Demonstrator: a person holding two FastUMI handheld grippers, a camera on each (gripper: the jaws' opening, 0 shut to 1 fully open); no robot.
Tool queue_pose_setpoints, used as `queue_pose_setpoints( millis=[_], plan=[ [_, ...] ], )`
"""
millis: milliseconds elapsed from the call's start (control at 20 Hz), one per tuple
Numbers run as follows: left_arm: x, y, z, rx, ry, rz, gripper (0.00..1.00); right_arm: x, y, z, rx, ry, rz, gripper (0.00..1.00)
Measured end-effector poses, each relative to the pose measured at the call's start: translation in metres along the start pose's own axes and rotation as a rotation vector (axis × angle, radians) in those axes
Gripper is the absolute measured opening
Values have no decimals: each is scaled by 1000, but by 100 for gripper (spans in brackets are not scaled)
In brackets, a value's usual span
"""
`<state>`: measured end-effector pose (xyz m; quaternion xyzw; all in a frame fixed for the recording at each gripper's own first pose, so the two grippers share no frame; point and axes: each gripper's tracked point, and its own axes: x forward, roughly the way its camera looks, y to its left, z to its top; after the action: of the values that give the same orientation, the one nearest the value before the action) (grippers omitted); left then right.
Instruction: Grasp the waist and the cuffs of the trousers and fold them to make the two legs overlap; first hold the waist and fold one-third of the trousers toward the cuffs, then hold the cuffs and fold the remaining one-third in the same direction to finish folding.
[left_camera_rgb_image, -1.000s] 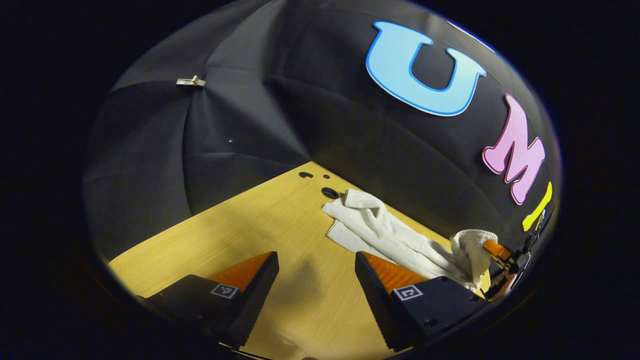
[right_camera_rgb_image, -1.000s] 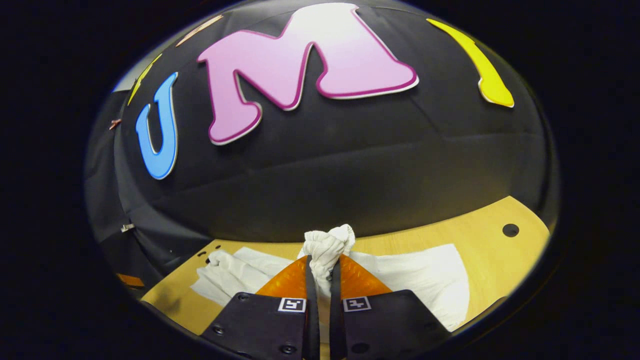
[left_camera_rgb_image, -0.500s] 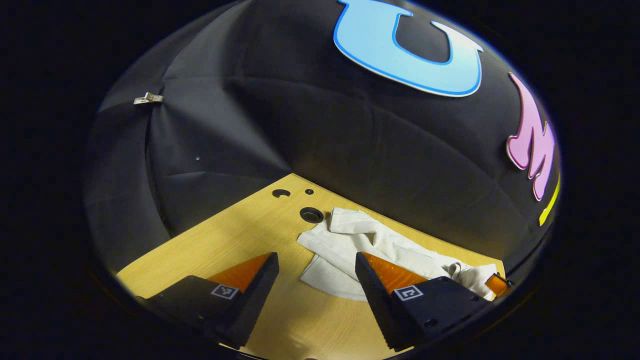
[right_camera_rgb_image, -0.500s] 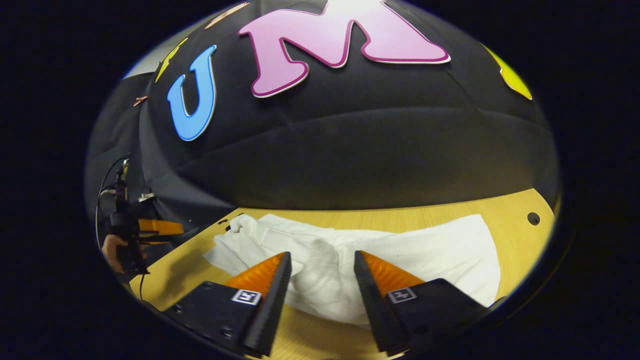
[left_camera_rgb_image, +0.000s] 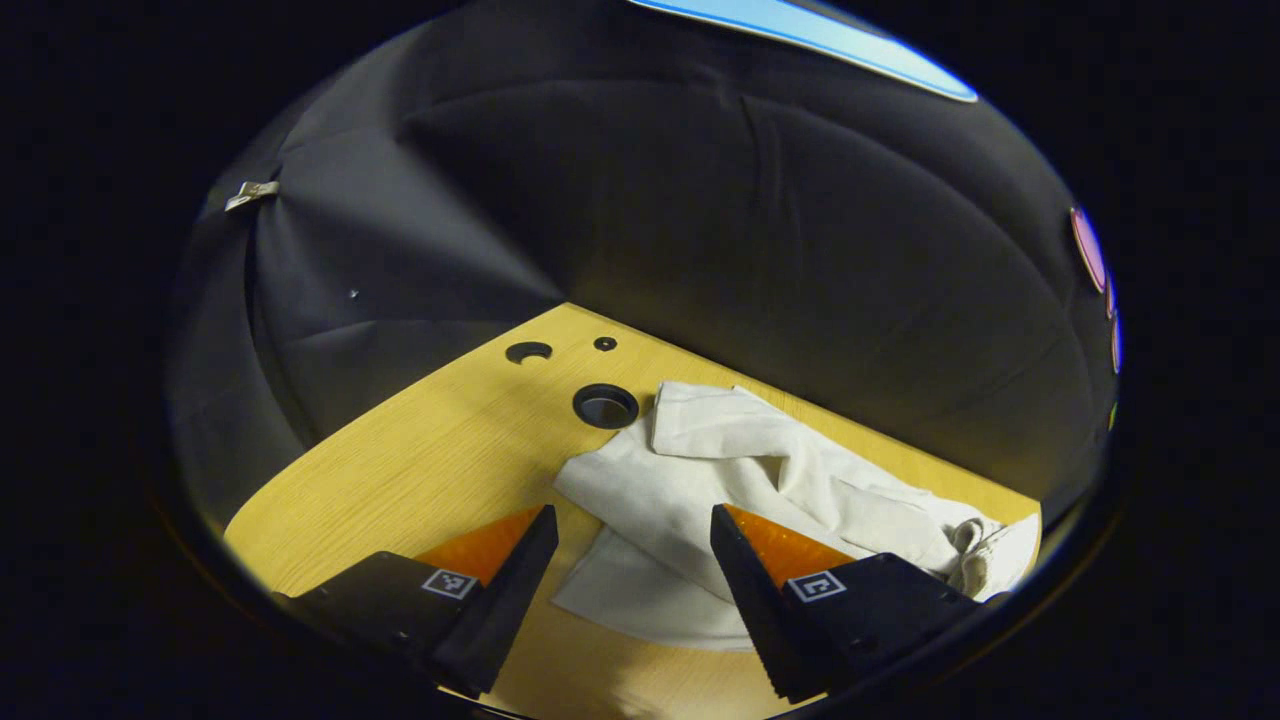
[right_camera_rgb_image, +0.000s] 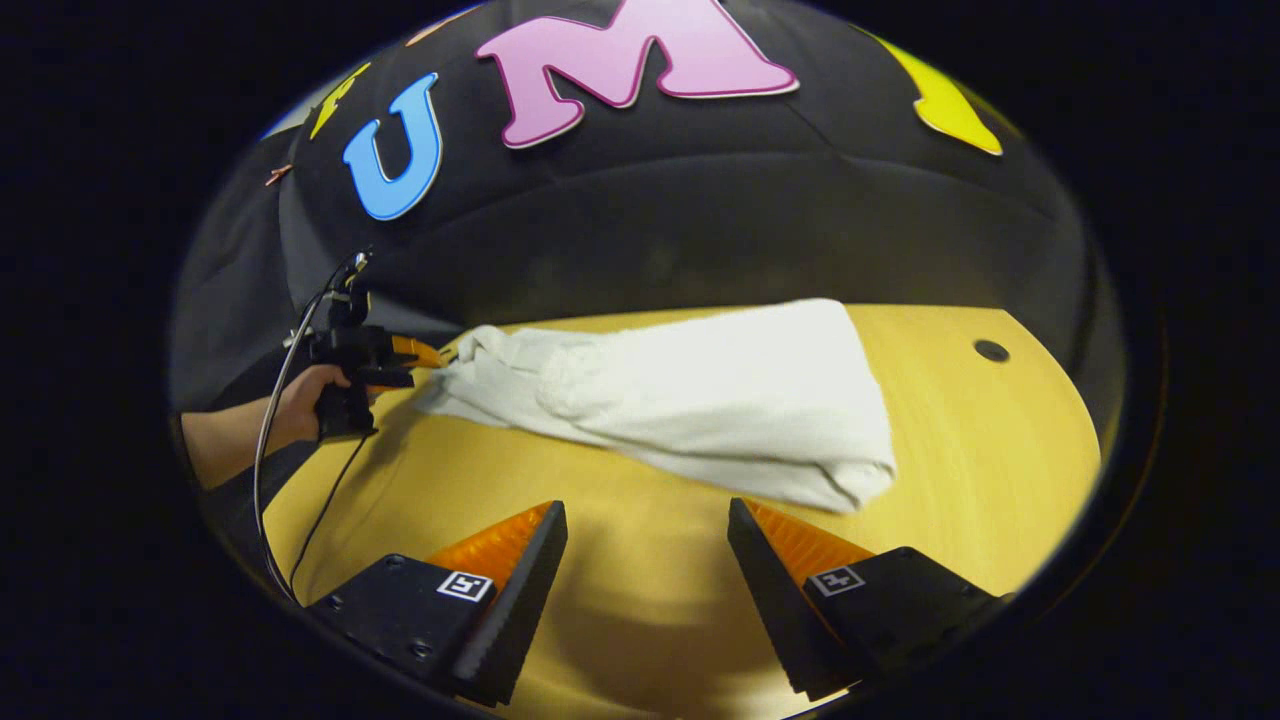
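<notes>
Lying beyond gaping right tongs (right_camera_rgb_image: 647, 560): trousers (right_camera_rgb_image: 700, 400)

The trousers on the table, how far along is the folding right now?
Partly done, it seems. The white trousers lie on the wooden table as one long strip, so the legs look overlapped, though the cuff end is rumpled. Nothing is in hand: the right tool and left tool are both open and off the cloth. The waist and cuff folds appear left to do.

Wooden table (right_camera_rgb_image: 960, 450) (round holes near edge): white trousers (right_camera_rgb_image: 700, 400) lying rumpled on top.
</notes>
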<state>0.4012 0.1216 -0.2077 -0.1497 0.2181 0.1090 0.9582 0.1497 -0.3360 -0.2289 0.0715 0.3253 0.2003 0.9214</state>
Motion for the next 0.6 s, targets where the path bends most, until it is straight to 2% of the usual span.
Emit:
queue_pose_setpoints(
  millis=[150, 200, 350, 450, 600],
  plan=[
    [11, -1, -19, 24, 43, 41, 96, -27, -21, -16, 54, 21, -72, 98],
    [11, 2, -19, 36, 41, 68, 100, -30, -22, -16, 72, 19, -77, 98],
    [20, 3, -26, 127, 48, 118, 96, -31, -19, -6, 93, -11, -73, 98],
    [21, -5, -29, 159, 52, 105, 97, -30, -16, -2, 106, -29, -74, 98],
    [21, -11, -29, 183, 64, 74, 89, -33, -6, 3, 117, -52, -56, 98]
  ],
)
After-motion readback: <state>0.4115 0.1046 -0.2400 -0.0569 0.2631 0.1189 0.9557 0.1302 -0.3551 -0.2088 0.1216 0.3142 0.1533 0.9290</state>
